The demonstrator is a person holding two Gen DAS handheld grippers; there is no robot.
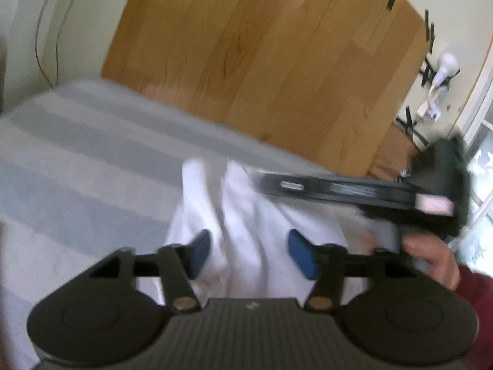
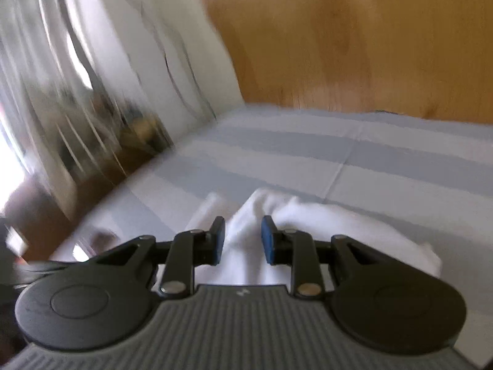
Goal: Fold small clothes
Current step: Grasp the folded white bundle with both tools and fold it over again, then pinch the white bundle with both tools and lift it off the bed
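One white garment (image 1: 246, 212) lay rumpled and bunched on the striped grey bedcover (image 1: 80, 160), so little of the folding looked done; from the left, the left gripper (image 1: 246, 254) stood spread wide over the cloth, gripping nothing; further right, the right gripper (image 2: 242, 240) had its blue pads (image 2: 268, 240) apart with a ridge of fabric between them, not yet pinched; smoothing flat and every fold seemed left; blur hid finer detail.
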